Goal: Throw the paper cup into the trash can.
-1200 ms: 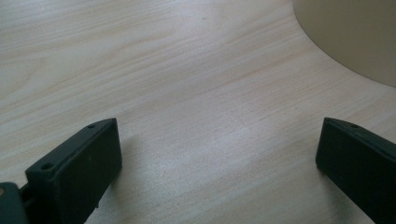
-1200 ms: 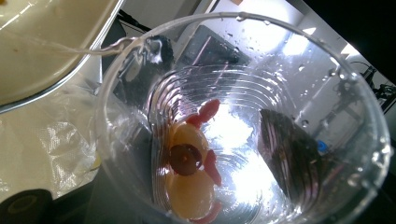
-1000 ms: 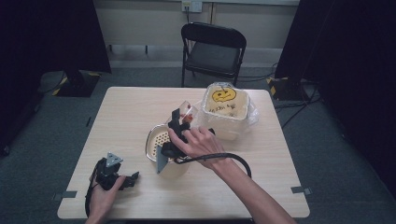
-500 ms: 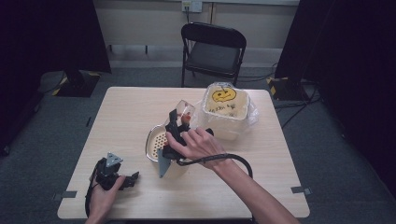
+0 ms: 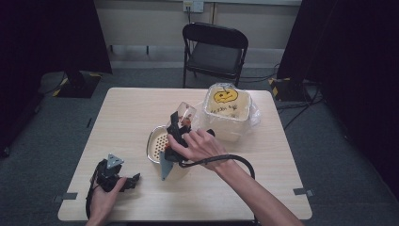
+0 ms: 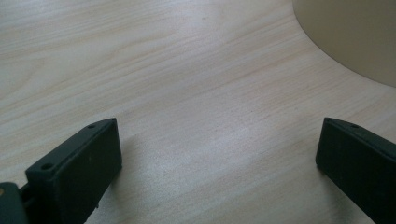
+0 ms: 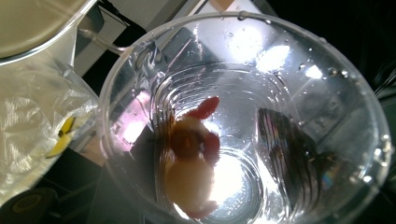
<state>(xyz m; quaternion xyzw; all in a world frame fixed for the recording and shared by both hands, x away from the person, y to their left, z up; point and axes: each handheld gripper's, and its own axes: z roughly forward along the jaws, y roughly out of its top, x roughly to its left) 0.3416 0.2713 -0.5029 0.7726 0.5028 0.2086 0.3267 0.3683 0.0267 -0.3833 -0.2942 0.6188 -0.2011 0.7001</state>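
the right claw (image 5: 181, 123) is pinching a clear plastic cup (image 5: 184, 114), held tipped over so its mouth leans toward the colander (image 5: 157, 145) that sits on the table (image 5: 127, 113) just below and beside it. the tilt looks chosen for emptying: in the right gripper view the cup's inside (image 7: 243, 121) is wet with droplets and a small red and cream piece (image 7: 194, 154) clings low against the wall (what it is i cannot tell, perhaps a bit of fruit), so a steeper tip or a shake may be needed to make it drop. the perforated colander under it would catch solids and let liquid run through, which is likely why it stands right there.

the left claw (image 5: 123, 181) rests on the table near the front edge, well apart from the work, its jaws spread with bare wood between them (image 6: 215, 140); it seems parked out of the way. behind the cup, a tub lined with a plastic bag (image 5: 229, 113), with a pumpkin face on it, stands near enough to take waste.
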